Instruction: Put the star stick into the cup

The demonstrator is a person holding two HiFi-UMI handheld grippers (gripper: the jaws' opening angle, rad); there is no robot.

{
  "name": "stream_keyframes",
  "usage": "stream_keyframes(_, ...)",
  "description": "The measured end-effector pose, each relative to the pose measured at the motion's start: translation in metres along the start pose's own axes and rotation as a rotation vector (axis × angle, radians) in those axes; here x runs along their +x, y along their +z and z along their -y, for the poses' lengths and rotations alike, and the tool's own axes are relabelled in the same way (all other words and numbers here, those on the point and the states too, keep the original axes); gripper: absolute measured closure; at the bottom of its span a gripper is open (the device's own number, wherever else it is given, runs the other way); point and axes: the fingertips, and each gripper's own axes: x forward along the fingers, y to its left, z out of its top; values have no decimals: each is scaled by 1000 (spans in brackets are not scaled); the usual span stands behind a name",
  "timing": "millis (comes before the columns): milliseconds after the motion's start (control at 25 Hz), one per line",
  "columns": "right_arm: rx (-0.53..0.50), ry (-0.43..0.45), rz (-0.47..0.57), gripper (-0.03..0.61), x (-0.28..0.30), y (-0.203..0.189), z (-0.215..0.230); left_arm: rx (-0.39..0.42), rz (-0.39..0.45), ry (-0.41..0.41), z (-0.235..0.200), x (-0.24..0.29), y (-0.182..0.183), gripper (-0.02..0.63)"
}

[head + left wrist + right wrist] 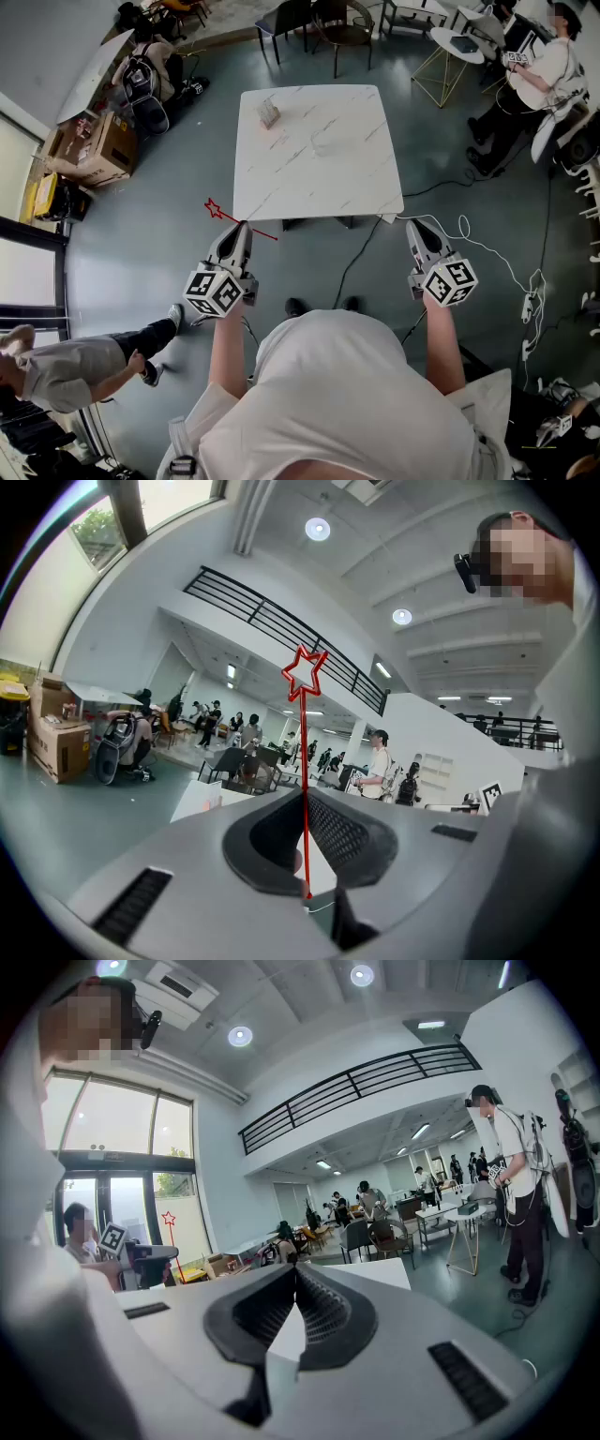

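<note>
The left tool (240, 228) is clamped on the thin red star stick (228, 216) at lower left of the head view, well short of the white marbled worktop (366, 187); the right tool (414, 228) is closed and empty. My judgement: the wiry stick may pivot between the ribbed pads, or knock over what looks like a light clear cup (330, 141)
</note>
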Motion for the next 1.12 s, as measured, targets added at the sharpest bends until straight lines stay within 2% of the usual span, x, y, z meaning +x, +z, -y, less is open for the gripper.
stream_keyframes(760,16,15,-4,552,-4,-3,0,-2,-5,17,8,-7,-7,594)
stream_keyframes(1120,32,31,-47,552,-13,-14,16,-7,8,67,22,-13,-15,593)
